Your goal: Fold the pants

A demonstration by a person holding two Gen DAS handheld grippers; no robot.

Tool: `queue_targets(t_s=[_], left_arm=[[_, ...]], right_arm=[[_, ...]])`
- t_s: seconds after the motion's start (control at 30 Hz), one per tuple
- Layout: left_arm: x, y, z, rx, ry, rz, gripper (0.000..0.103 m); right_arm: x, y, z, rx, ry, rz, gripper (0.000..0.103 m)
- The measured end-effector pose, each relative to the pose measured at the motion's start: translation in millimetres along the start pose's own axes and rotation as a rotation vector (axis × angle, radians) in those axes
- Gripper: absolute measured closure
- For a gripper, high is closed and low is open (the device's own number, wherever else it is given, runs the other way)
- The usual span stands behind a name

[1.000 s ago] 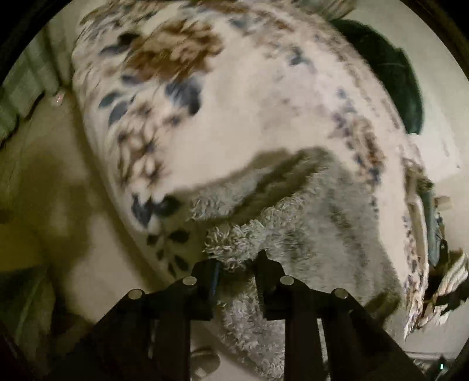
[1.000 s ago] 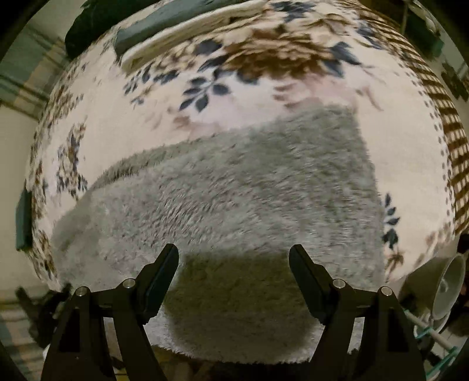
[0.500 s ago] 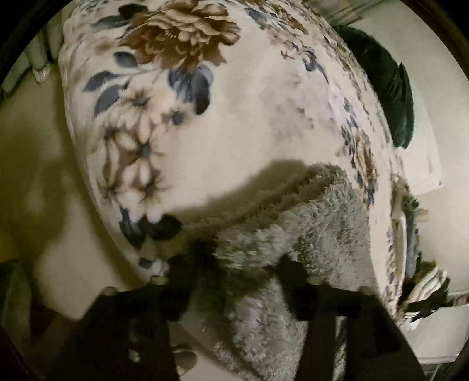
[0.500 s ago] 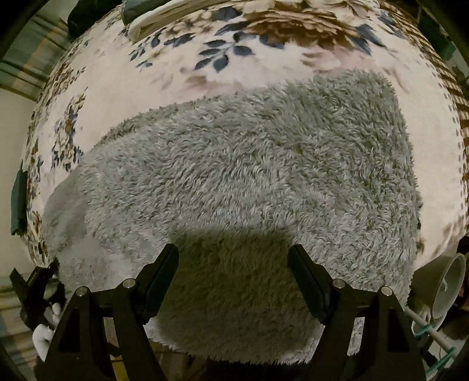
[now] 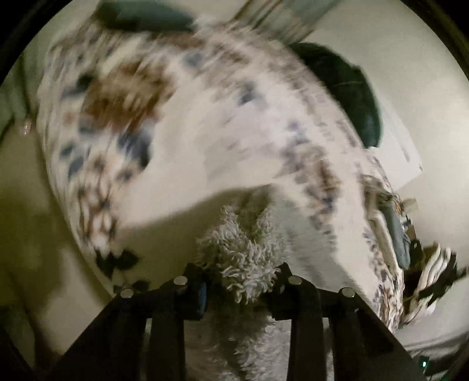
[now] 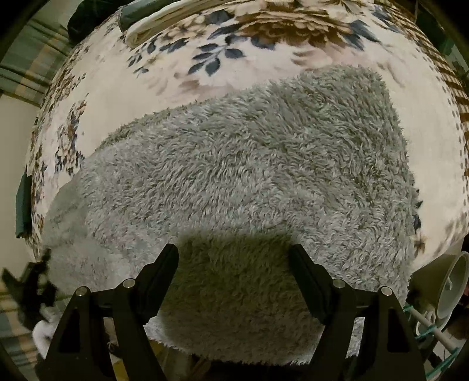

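Note:
The grey fluffy pants (image 6: 249, 175) lie spread on a floral blanket (image 6: 123, 96) and fill most of the right wrist view. My right gripper (image 6: 234, 263) is open, hovering just above the near part of the pants, empty. In the blurred left wrist view my left gripper (image 5: 243, 290) is shut on a bunched end of the pants (image 5: 243, 258), which it holds lifted over the blanket (image 5: 205, 123). The pants hang down between its fingers.
A dark green cushion (image 5: 346, 93) lies at the bed's far side. Folded cream and dark cloth (image 6: 152, 17) sits at the blanket's far edge. A white lamp or cup (image 6: 451, 287) stands at the right. The floor (image 5: 29, 205) lies left of the bed.
My left gripper has lifted and swung with the pants end in it; its view is smeared by motion. My right gripper has come closer over the pants and stays open.

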State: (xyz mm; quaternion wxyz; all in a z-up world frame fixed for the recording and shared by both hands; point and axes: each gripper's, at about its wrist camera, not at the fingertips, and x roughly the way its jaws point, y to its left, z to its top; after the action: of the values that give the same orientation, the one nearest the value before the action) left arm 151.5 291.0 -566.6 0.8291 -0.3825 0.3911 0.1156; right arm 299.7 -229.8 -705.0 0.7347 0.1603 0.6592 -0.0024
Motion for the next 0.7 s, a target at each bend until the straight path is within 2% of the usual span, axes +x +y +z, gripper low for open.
queue_targets(t_s=[0.1, 0.2, 0.3, 0.4, 0.43, 0.53, 0.7], left_arm=[[-43.4, -52.6, -2.3, 0.109, -0.058, -0.073, 0.077], [-80.2, -114.0, -11.0, 0.244, -0.083, -0.168, 0.077], [-104.1, -185.6, -40.5, 0.386, -0.055, -0.283, 0.077], [-105.8, -250.6, -86.5, 0.494, 0.017, -0.385, 0.077], [-100.5, -271.2, -105.9, 0.512, 0.064, -0.425, 0.077], [-77.9, -321.3, -166.2, 0.586, 0.183, -0.484, 0.077], [-34.0, -368.4, -254.4, 0.736, 0.321, -0.463, 0.077]], right_arm=[[-3.3, -4.4, -3.4, -0.005, -0.002, 0.012, 0.023], [-8.7, -15.4, -6.7, 0.014, -0.005, 0.038, 0.023], [-21.7, -33.8, -12.2, 0.059, -0.012, 0.070, 0.023], [-40.2, -55.4, -18.4, 0.096, -0.029, 0.081, 0.023], [-48.1, -66.5, -21.1, 0.110, -0.039, 0.081, 0.023], [-68.8, -106.2, -29.3, 0.153, -0.058, 0.062, 0.023], [-85.5, -174.5, -46.3, 0.222, -0.070, -0.001, 0.023]])
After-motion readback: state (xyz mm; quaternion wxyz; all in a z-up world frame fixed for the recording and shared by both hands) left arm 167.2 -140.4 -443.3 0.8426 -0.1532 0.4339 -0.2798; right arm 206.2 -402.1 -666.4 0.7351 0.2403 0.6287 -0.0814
